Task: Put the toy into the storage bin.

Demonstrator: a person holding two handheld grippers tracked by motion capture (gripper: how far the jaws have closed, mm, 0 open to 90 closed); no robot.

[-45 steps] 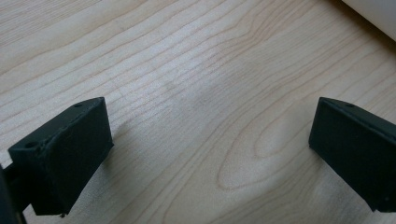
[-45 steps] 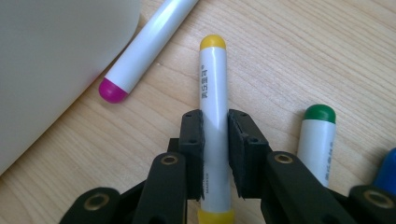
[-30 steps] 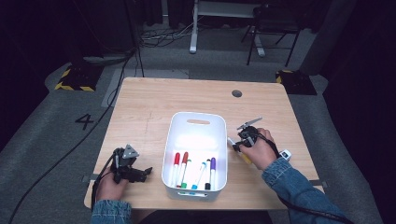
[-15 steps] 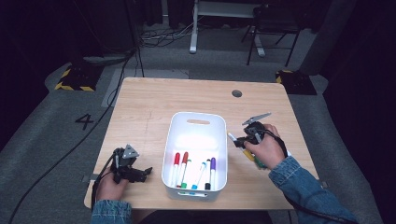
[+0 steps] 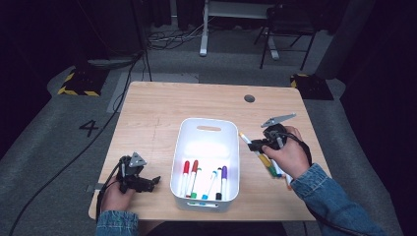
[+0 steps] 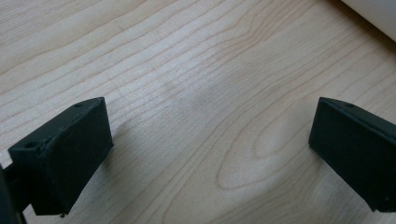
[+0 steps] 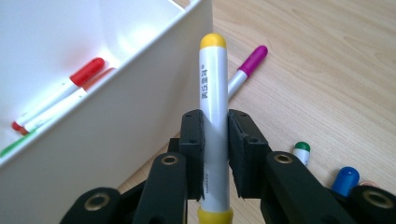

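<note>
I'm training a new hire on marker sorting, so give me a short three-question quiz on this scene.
1. True or false: the right gripper is shut on a yellow-capped marker.
2. What lies between the left gripper's jaws? A) a red marker B) bare wooden table C) the bin's rim
3. In the right gripper view, which colours are the caps of the markers that lie loose on the table beside the white bin?

Key:
1. True.
2. B; its jaws stand open over the wood.
3. Purple, green and blue.
</note>
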